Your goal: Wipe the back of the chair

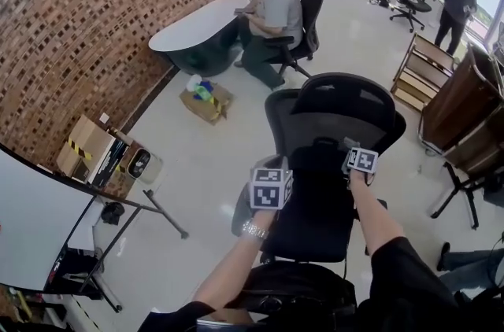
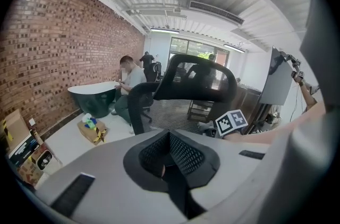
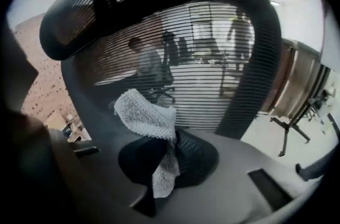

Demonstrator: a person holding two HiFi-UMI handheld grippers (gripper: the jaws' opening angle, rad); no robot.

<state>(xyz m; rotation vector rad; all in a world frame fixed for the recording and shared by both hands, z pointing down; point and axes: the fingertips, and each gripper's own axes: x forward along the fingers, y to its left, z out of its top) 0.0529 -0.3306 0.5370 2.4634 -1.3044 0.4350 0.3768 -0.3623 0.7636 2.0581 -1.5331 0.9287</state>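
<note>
Close to the chair back (image 3: 212, 74), our right gripper (image 3: 171, 138) pinched the cloth (image 3: 143, 111); our left gripper (image 2: 169, 140) sat closed, empty. Wiping seemed about to start: press, then sweep across.

Open floor (image 1: 197, 165) lies left of the chair (image 1: 339, 114); a wooden shelf (image 1: 419, 73) and cabinet (image 1: 465, 114) crowd its right side.

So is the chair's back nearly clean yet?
Picked up already: the right gripper is shut on the white cloth, held close to the chair back. The left gripper is shut, empty. No wiped patch shows, so the wiping likely remains.
</note>
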